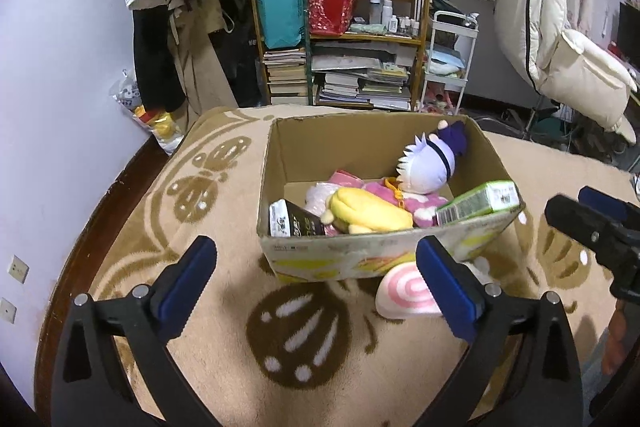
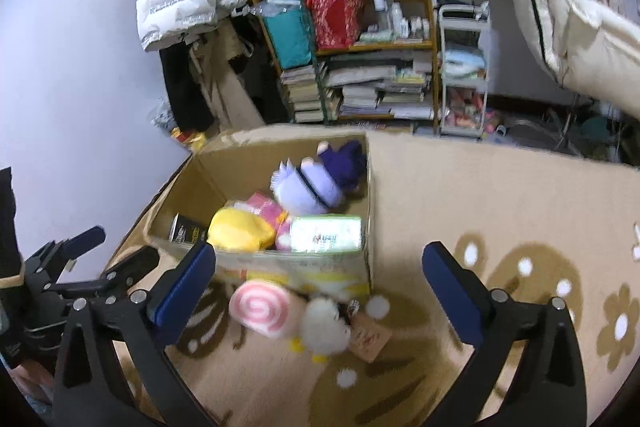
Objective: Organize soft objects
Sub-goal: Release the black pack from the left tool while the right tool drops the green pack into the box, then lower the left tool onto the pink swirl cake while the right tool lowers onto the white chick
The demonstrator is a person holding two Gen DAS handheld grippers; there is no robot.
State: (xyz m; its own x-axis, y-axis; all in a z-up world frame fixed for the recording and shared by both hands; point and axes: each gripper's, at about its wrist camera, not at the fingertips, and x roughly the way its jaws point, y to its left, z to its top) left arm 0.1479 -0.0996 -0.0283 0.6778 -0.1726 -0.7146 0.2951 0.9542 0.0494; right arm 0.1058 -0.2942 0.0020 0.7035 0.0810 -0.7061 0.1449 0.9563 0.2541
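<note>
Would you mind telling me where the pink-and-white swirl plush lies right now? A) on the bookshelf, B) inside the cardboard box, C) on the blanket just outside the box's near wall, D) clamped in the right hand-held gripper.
C: the swirl plush lies on the blanket against the near wall of the cardboard box, and no hand-held gripper touches it.

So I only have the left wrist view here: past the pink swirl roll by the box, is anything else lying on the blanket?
Observer: Yes, the right wrist view shows a white fluffy plush beside the pink swirl roll, in front of the cardboard box.
Reviewer: Anything attached to it?
Observer: A tan paper tag lies against its right side.
Reviewer: Is the right gripper holding anything?
Observer: No, the right gripper is open and empty, above both toys.
</note>
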